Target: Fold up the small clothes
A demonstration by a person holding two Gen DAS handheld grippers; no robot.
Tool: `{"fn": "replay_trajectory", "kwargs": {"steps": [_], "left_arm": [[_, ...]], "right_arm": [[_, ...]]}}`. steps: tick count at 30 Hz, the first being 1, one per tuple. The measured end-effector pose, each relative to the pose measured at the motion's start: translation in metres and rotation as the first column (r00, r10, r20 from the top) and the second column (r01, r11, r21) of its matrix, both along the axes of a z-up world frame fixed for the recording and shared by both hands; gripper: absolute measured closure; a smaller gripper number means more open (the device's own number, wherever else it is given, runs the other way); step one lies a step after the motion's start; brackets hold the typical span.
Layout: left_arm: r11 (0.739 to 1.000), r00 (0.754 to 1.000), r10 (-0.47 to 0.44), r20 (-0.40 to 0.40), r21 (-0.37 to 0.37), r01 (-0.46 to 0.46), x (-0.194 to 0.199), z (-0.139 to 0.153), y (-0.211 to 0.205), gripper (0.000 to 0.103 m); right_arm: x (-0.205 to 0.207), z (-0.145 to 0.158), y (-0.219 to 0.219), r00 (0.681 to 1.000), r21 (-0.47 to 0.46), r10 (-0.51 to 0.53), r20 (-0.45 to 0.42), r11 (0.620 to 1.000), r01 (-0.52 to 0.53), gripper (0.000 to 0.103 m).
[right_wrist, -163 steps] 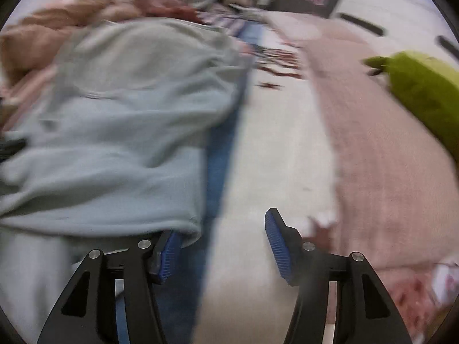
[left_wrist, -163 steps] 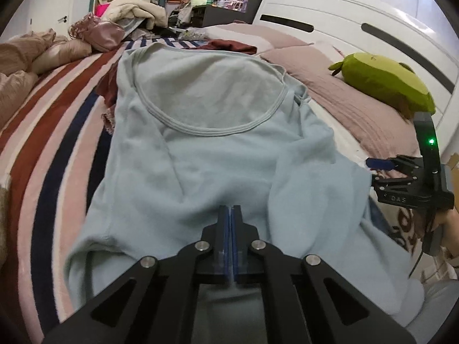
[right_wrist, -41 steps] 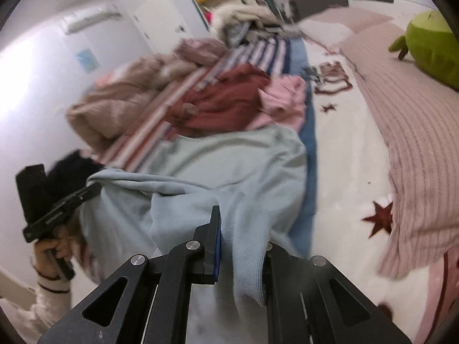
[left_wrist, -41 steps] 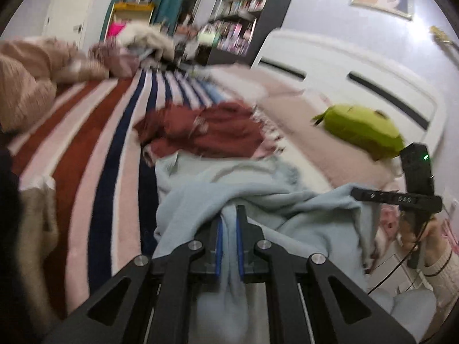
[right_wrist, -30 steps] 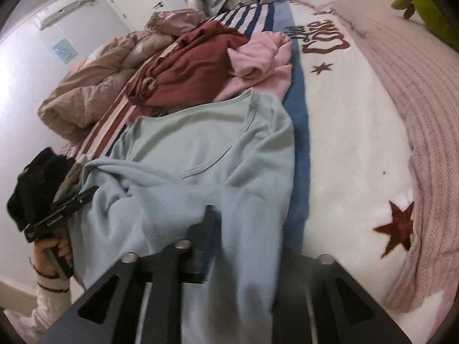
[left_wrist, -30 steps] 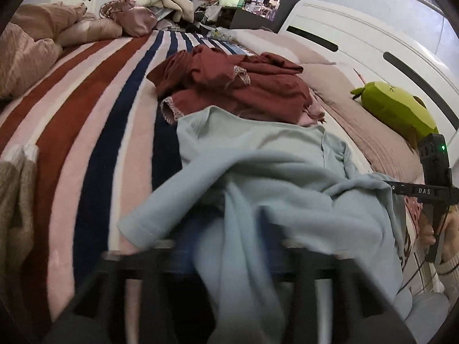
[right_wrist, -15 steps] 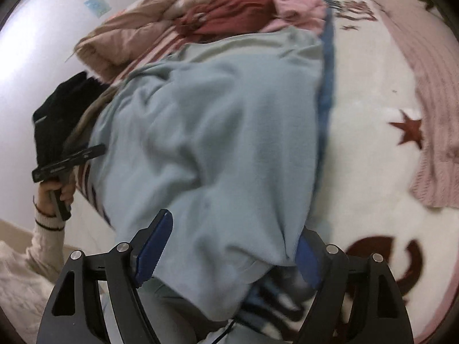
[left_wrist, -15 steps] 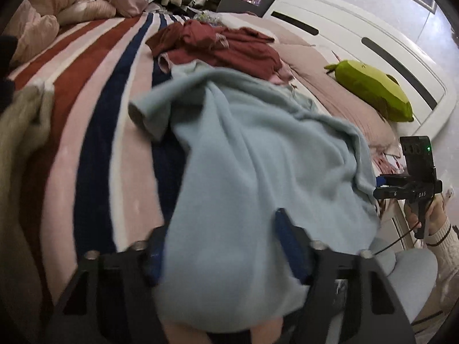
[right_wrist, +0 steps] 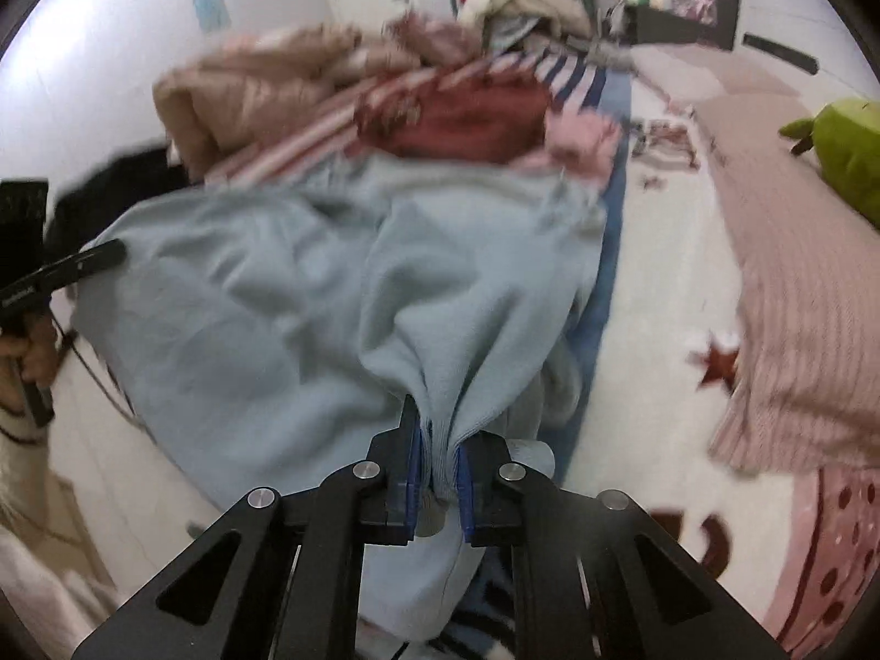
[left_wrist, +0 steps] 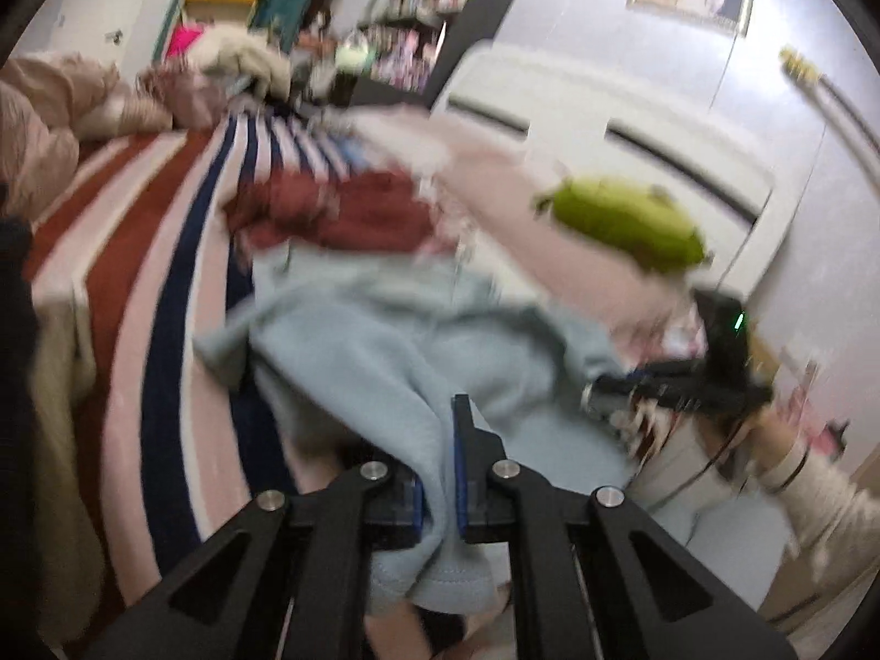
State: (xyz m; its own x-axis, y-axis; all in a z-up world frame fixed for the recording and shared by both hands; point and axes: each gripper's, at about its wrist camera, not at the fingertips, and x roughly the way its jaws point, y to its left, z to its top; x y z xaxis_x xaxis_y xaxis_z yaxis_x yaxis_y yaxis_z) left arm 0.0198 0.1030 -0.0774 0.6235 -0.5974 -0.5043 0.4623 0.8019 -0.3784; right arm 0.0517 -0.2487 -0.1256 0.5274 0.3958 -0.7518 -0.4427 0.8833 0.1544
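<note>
A light blue top lies bunched on the striped bed near its front edge; it also shows in the right wrist view. My left gripper is shut on a fold of its near edge, with the hem hanging below the pads. My right gripper is shut on another bunched edge of the same top. Each view shows the other gripper at the cloth's far side: the right one and the left one. Both views are motion-blurred.
A dark red garment and a pink one lie behind the blue top. A green plush toy rests on the pink knit blanket. Beige quilts are piled at the left, with a white headboard behind.
Half a second ago both grippers were open around the blue top's near edge. Now both are shut on it, and the cloth is gathered and lifted toward me.
</note>
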Motion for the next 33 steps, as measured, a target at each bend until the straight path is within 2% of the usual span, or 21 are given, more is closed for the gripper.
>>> {"fn": "replay_trajectory", "kwargs": {"steps": [2, 4, 7, 10, 13, 15, 17, 19, 21, 22, 25, 27, 29, 30, 31, 32, 33], "left_arm": [[0.998, 0.999, 0.021, 0.047, -0.056, -0.018, 0.008, 0.019, 0.005, 0.098], [0.997, 0.994, 0.064, 0.092, -0.054, -0.059, 0.022, 0.032, 0.005, 0.097], [0.996, 0.996, 0.062, 0.066, -0.068, -0.057, 0.054, 0.035, 0.003, 0.098], [0.998, 0.999, 0.016, 0.036, -0.060, -0.014, 0.062, 0.028, -0.001, 0.098], [0.998, 0.999, -0.044, 0.007, -0.043, 0.044, 0.044, 0.015, -0.003, 0.097], [0.999, 0.999, -0.037, -0.024, -0.024, 0.036, 0.030, 0.005, 0.003, 0.097], [1.000, 0.999, -0.011, -0.049, -0.004, 0.011, 0.020, -0.005, 0.010, 0.097], [1.000, 0.998, 0.008, -0.069, 0.015, -0.007, 0.016, -0.013, 0.015, 0.097], [0.999, 0.995, 0.031, -0.092, 0.027, -0.029, 0.014, -0.021, 0.021, 0.097], [0.999, 0.995, 0.040, -0.096, 0.033, -0.037, 0.013, -0.025, 0.022, 0.097], [0.998, 0.993, 0.049, -0.107, 0.033, -0.046, 0.009, -0.030, 0.024, 0.097], [0.999, 0.994, 0.034, -0.108, 0.017, -0.032, 0.007, -0.030, 0.023, 0.097], [0.999, 0.995, 0.030, -0.099, 0.021, -0.028, 0.003, -0.028, 0.021, 0.097], [0.999, 0.995, 0.030, -0.097, 0.021, -0.028, 0.002, -0.027, 0.020, 0.097], [1.000, 0.995, 0.027, -0.096, 0.015, -0.026, 0.001, -0.025, 0.019, 0.097], [1.000, 0.995, 0.023, -0.092, 0.007, -0.023, -0.002, -0.024, 0.020, 0.097], [1.000, 0.996, 0.017, -0.086, -0.002, -0.017, -0.004, -0.021, 0.020, 0.097]], "right_arm": [[0.013, 0.018, -0.007, 0.999, 0.064, -0.020, 0.030, 0.998, 0.018, 0.097], [0.029, 0.031, -0.008, 0.997, 0.075, -0.045, 0.057, 0.996, 0.041, 0.097], [0.055, 0.031, -0.006, 1.000, 0.035, -0.029, 0.012, 0.999, 0.028, 0.097], [0.051, 0.013, -0.001, 0.998, 0.015, 0.036, -0.053, 0.999, -0.035, 0.097], [0.026, -0.016, 0.002, 0.982, 0.072, 0.099, -0.161, 0.993, -0.088, 0.095], [0.018, -0.034, 0.006, 0.972, 0.058, 0.099, -0.215, 0.994, -0.088, 0.091], [0.010, -0.049, 0.010, 0.971, 0.000, 0.081, -0.227, 0.997, -0.083, 0.078], [0.004, -0.051, 0.007, 0.973, 0.012, 0.065, -0.222, 0.998, -0.064, 0.056], [-0.001, -0.049, 0.001, 0.973, 0.049, 0.026, -0.231, 0.999, -0.015, 0.043], [-0.004, -0.050, 0.000, 0.969, 0.052, 0.016, -0.245, 0.999, -0.003, 0.041], [-0.008, -0.060, 0.008, 0.945, 0.081, 0.073, -0.318, 0.995, -0.050, 0.038], [-0.010, -0.065, 0.021, 0.955, 0.023, 0.073, -0.289, 0.997, -0.069, 0.036], [-0.008, -0.066, 0.036, 0.966, -0.024, 0.062, -0.250, 0.997, -0.070, 0.036], [-0.008, -0.067, 0.041, 0.971, -0.051, 0.057, -0.233, 0.996, -0.071, 0.042], [-0.007, -0.067, 0.048, 0.978, -0.095, 0.052, -0.203, 0.993, -0.073, 0.059], [-0.007, -0.066, 0.055, 0.985, -0.144, 0.045, -0.164, 0.987, -0.069, 0.070], [-0.006, -0.064, 0.058, 0.987, -0.154, 0.043, -0.152, 0.986, -0.067, 0.091]]}}
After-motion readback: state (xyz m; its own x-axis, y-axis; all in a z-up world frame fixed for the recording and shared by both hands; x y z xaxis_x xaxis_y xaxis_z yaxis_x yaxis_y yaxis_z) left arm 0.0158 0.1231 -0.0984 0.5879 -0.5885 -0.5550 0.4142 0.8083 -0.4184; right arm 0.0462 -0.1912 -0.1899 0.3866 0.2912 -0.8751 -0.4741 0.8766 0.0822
